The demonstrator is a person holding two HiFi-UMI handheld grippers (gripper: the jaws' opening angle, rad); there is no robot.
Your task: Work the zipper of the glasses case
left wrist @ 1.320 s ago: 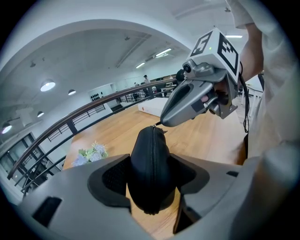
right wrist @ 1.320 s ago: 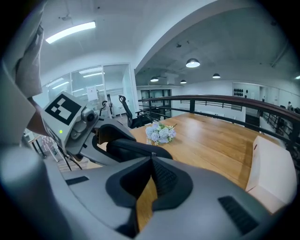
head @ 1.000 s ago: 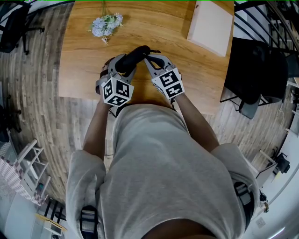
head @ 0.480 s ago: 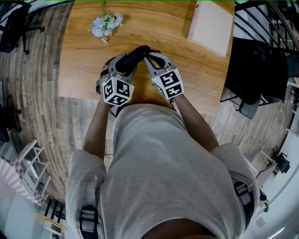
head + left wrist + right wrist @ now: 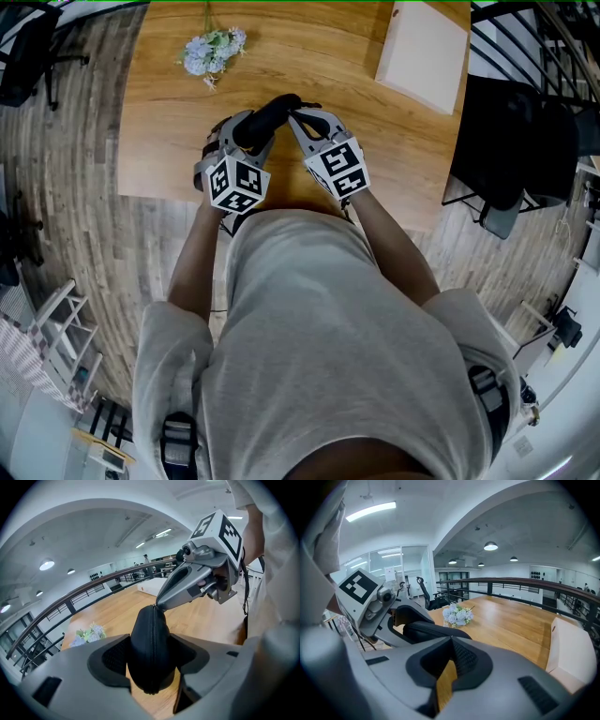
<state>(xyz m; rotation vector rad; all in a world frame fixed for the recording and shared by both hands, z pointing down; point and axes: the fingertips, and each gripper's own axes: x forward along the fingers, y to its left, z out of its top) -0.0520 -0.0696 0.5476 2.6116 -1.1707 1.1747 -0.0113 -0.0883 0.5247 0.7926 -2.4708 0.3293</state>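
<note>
wooden table (image 5: 319,66) | flower bunch (image 5: 214,49) far-left | pale slab, perhaps a box (image 5: 424,52), far-right | black chair (image 5: 511,141) beside table

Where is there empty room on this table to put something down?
The table is barest between the flowers and the white box. More is free at the right, nearer than that box. It's crowded at the near edge, where the left gripper and right gripper meet on the glasses case.

Both grippers are held out in front of the torso, tilted downward and angled in toward each other. The left gripper (image 5: 246,133) is clamped on the glasses case (image 5: 151,653), jaws spread wide around it. The right gripper (image 5: 298,118) is pinched fully together, tips set against the case's top end.
</note>
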